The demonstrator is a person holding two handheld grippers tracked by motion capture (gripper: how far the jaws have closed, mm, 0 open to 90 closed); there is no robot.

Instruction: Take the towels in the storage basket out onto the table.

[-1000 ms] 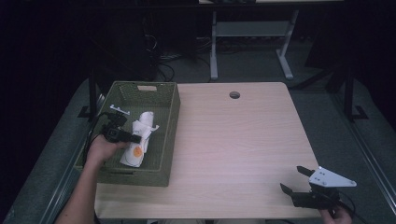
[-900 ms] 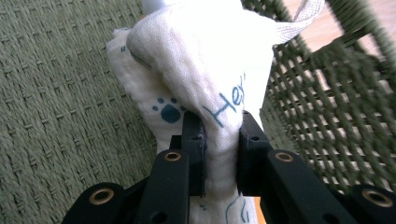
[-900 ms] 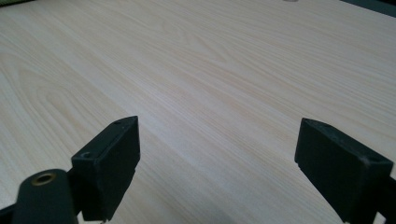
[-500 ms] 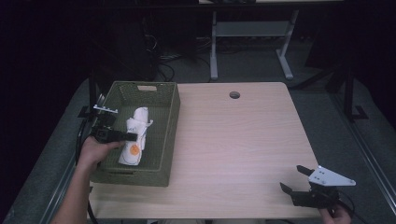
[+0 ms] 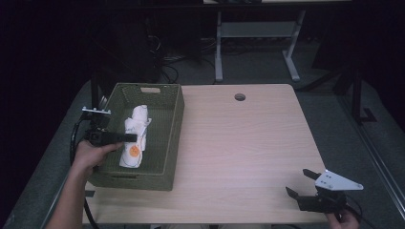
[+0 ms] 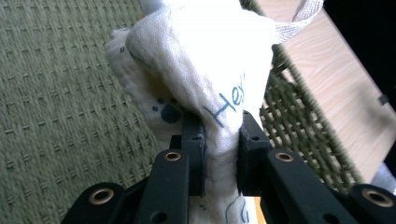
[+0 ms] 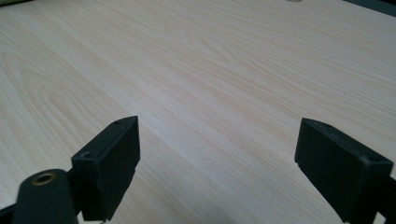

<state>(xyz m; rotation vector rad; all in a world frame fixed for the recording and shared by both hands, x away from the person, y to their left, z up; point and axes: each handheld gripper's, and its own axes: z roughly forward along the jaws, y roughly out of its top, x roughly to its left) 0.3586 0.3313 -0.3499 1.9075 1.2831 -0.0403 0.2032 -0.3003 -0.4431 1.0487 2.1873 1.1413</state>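
Note:
A white cloth (image 5: 134,136) with blue print and an orange spot lies bunched in the green woven basket (image 5: 169,138) at the table's left. My left gripper (image 5: 128,137) reaches in over the basket's left wall and is shut on the cloth. In the left gripper view the jaws pinch a fold of the white cloth (image 6: 205,79) between them, midpoint of the left gripper (image 6: 221,154), with the basket floor (image 6: 56,93) behind. My right gripper (image 5: 300,183) rests at the table's front right corner, open, with nothing between its fingers; the right gripper (image 7: 217,163) faces bare wood.
The light wooden table (image 5: 248,143) has a round cable hole (image 5: 239,97) near its far edge. A cable trails from the left gripper off the table's left side. Dark floor and a white desk frame (image 5: 253,33) lie beyond the far edge.
My left hand has drawn back to the left and a little up, with the cloth still pinched and pulled along. The right gripper has stayed where it was.

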